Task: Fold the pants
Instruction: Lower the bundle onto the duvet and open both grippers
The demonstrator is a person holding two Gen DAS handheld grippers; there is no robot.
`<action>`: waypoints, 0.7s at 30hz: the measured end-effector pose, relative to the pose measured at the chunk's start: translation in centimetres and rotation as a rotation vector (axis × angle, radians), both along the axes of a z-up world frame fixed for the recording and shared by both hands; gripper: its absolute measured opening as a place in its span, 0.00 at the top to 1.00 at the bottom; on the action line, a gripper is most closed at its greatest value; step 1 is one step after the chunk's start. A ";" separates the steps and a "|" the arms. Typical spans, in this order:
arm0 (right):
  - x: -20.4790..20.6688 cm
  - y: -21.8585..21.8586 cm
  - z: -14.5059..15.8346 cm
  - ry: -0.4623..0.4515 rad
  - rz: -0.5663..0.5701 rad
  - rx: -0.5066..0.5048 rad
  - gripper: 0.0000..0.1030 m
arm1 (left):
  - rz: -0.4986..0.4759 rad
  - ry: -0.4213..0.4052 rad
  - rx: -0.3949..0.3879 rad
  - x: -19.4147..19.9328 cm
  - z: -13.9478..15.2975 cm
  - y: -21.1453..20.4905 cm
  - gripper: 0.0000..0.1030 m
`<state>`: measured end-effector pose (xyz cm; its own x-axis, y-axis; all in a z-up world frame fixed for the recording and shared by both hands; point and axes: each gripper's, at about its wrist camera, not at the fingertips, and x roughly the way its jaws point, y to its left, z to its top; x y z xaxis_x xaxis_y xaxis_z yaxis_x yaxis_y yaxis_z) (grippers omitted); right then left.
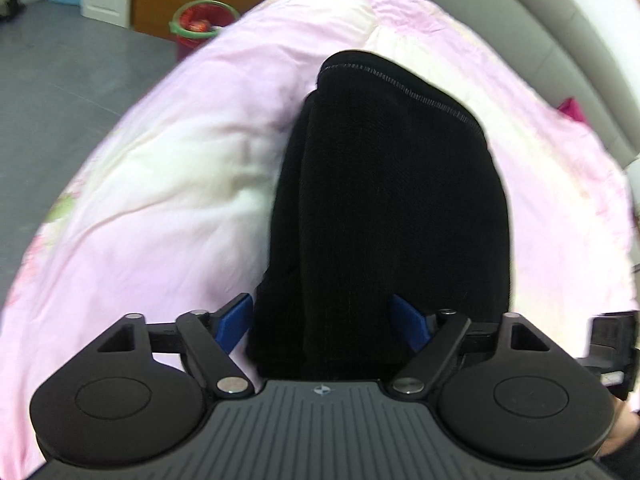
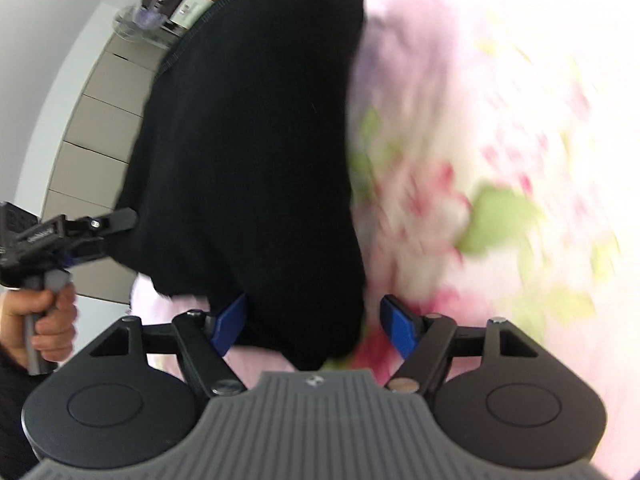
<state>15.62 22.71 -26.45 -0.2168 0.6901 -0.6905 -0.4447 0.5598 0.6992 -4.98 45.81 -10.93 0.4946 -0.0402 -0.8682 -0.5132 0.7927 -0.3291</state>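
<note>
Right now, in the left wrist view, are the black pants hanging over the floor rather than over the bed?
No: the black pants lie over the pink quilt, and the grey floor is off to the side.

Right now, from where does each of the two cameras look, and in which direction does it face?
Left wrist: sits on the left tool, faces forward along black pants over a pink quilt; its blue fingers show.
Right wrist: sits on the right tool, faces the pants and floral quilt; the person's left hand shows at the left edge.
Shared: the same pants and quilt.
</note>
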 end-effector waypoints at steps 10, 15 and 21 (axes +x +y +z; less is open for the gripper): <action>-3.8 -5.2 6.1 -0.314 0.058 -0.086 0.40 | 0.010 0.262 0.408 -1.6 2.8 -6.3 0.32; -5.6 -7.7 11.4 -0.506 0.042 -0.069 0.25 | 0.041 0.065 0.399 -2.2 8.0 -11.5 0.14; -7.9 -8.7 17.1 -0.675 -0.018 -0.061 0.07 | 0.029 -0.027 0.476 -1.4 11.8 -18.6 0.07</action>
